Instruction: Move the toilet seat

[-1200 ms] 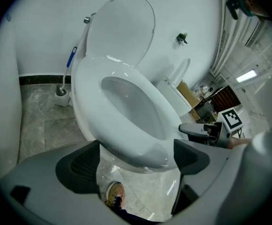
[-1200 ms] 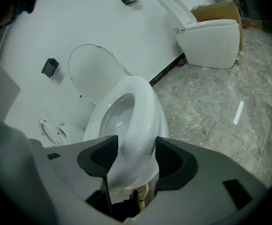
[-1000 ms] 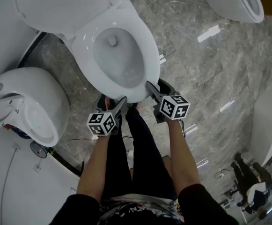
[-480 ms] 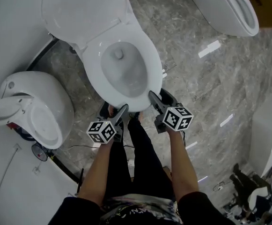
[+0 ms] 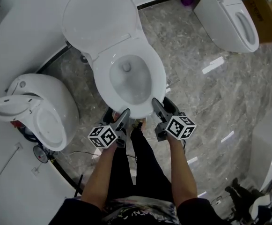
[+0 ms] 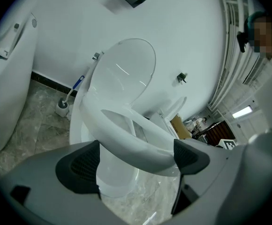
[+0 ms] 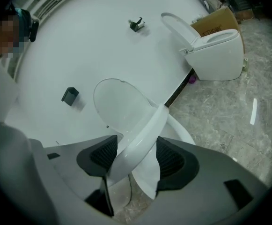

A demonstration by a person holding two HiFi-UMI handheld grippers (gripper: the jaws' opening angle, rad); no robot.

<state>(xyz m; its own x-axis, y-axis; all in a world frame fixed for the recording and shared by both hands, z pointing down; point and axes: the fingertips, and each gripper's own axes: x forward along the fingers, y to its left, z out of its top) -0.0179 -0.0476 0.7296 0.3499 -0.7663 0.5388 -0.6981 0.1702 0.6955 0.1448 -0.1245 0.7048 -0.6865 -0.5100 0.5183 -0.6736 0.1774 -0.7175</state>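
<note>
Since the earlier frame the left hand-held gripper (image 5: 124,112) and the right hand-held gripper (image 5: 154,102) have risen, tipping the front of the toilet seat (image 5: 160,76) up.

Head view: they sit side by side at the seat's front rim, and the lid (image 5: 100,18) leans back against the wall.

Left gripper view: the jaws stand fairly wide, pads pressed on the seat's broad front, which is clear of the bowl (image 6: 110,182).

Right gripper view: narrower jaws pinch the seat edge-on.

It is probably best to raise both hands evenly along the hinge's arc, then ease the seat against the lid.
</note>
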